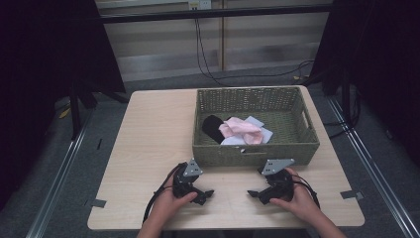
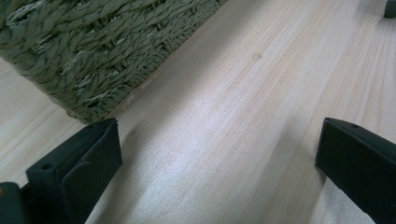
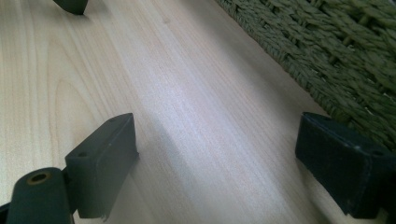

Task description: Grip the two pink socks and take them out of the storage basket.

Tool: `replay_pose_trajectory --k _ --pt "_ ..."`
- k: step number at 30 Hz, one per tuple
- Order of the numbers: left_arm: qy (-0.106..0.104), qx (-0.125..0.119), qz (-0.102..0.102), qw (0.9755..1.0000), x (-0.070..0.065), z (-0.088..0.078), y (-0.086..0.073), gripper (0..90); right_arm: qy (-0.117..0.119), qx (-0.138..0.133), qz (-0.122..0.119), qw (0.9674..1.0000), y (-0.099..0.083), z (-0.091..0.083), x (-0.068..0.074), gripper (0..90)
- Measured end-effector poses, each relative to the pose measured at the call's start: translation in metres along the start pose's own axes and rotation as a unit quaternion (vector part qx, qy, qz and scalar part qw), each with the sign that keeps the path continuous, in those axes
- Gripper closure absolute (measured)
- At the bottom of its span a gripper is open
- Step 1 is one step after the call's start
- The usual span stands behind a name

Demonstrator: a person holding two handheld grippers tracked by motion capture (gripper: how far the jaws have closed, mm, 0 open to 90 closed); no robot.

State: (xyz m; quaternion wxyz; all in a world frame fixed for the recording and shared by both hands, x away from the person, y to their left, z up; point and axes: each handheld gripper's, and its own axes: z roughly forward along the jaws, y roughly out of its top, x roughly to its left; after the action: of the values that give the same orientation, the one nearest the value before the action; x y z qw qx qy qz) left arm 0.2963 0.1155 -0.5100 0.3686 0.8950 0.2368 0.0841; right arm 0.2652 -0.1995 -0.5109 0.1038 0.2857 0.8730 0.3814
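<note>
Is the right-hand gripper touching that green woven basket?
Apart. The high view shows bare table between the right gripper and the basket; in the right gripper view its open fingers hold nothing, the basket wall beyond them.

Pale wooden table point(image 1: 148, 144) with a woven green basket point(image 1: 255, 153).
The basket sat on the table's right half toward the far edge; the left half lay bare, and both grippers rested near the front edge.
</note>
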Motion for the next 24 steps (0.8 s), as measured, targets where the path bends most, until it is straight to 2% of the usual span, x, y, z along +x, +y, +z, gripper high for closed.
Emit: replay_pose_trajectory --k 13,15,17,18,20,22,24 --pt "0.0 0.0 -0.001 1.0 0.0 0.0 0.0 0.0 -0.002 0.001 0.003 1.0 0.0 0.0 0.0 12.0" --pt "0.0 0.0 -0.002 1.0 0.0 0.0 0.0 0.0 0.0 0.009 0.002 1.0 0.002 -0.001 -0.001 13.3" --pt "0.0 0.0 0.0 1.0 0.0 0.0 0.0 0.0 0.008 0.035 -0.001 0.9994 0.006 -0.004 -0.002 14.3" --pt "0.0 0.0 0.0 1.0 0.0 0.0 0.0 0.0 0.008 0.035 -0.001 0.9994 0.006 -0.004 -0.002 14.3" --pt "0.0 0.0 -0.001 1.0 0.0 0.0 0.0 0.0 0.012 0.053 -0.005 0.9985 0.01 -0.006 -0.002 15.6" --pt "0.0 0.0 -0.001 1.0 0.0 0.0 0.0 0.0 0.027 0.076 -0.008 0.9967 0.015 -0.007 -0.002 16.3" --pt "0.0 0.0 -0.001 1.0 0.0 0.0 0.0 0.0 0.035 0.083 -0.013 0.9958 0.021 -0.01 -0.001 17.5"
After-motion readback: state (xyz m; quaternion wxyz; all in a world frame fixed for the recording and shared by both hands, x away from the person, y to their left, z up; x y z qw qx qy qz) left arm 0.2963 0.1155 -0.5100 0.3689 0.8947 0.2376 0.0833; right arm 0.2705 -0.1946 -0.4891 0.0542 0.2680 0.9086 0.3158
